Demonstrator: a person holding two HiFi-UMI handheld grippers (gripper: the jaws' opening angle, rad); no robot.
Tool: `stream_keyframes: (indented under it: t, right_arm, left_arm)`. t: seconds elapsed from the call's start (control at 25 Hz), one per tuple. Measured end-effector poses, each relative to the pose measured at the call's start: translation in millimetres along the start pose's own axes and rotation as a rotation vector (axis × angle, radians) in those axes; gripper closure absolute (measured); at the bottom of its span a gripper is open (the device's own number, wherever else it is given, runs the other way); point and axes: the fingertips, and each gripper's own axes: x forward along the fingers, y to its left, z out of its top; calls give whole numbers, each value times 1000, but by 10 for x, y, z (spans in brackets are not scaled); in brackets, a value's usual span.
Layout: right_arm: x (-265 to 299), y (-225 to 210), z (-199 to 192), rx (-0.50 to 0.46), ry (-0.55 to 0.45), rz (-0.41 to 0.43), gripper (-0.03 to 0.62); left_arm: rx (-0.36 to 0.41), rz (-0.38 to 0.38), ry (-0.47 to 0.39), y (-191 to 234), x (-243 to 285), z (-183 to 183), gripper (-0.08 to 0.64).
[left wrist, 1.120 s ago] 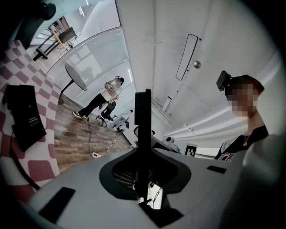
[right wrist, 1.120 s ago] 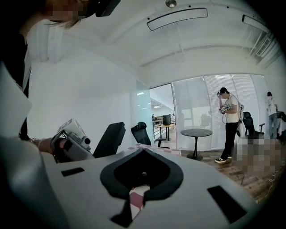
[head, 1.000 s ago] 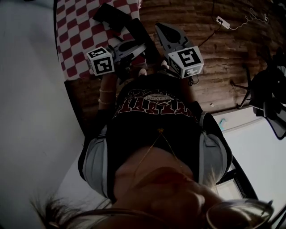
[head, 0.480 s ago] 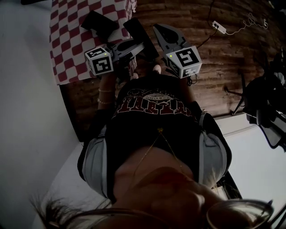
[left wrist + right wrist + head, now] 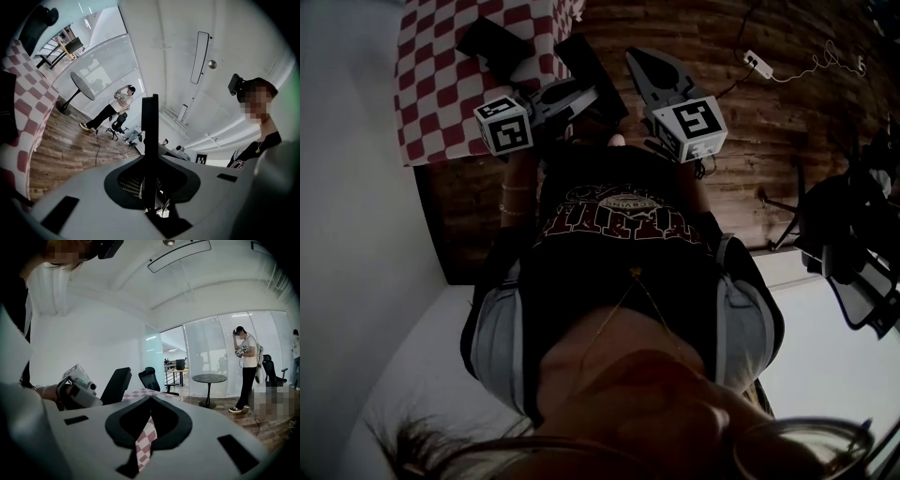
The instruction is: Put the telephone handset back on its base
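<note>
My left gripper [image 5: 579,94] is shut on the black telephone handset [image 5: 592,67], which I hold up off the table. In the left gripper view the handset [image 5: 150,124] shows edge-on as a thin black bar clamped between the jaws of the left gripper [image 5: 150,161]. The black base [image 5: 490,42] lies on the red-and-white checkered tablecloth [image 5: 441,89], left of the handset and apart from it. To the right, my right gripper [image 5: 639,64] hangs over the wood floor, shut with nothing in it. The right gripper [image 5: 150,398] looks across at the handset [image 5: 116,383].
A power strip with its cable [image 5: 761,62] lies on the wood floor, and a black chair [image 5: 853,248] stands at the right. Farther off are a standing person [image 5: 244,366], a round table [image 5: 209,378] and office chairs [image 5: 157,379].
The table and base have slid left in the head view and the gap between base and handset has widened. Both grippers keep their grip state and stay at roughly the same height.
</note>
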Motion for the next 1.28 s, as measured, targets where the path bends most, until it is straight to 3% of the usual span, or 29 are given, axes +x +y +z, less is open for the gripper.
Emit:
stream_keyframes:
  t: [0.24, 0.48, 0.92, 1.08, 1.28]
  right_arm:
    - [-38, -36, -95, 16, 11, 10, 574]
    - [623, -506, 168, 37, 22, -10, 574]
    - [640, -352, 193, -1, 22, 16, 575]
    - [825, -332, 198, -16, 47, 44, 574]
    - [1596, -385, 241, -46, 115, 107, 574]
  left_arm:
    - [6, 30, 26, 22, -22, -62, 480]
    - [-19, 9, 35, 506, 173, 658, 480]
    - [-6, -4, 17, 464, 99, 596, 480]
    - [-41, -16, -52, 521, 71, 747, 479]
    - [-102, -13, -114, 1015, -84, 1160, 480]
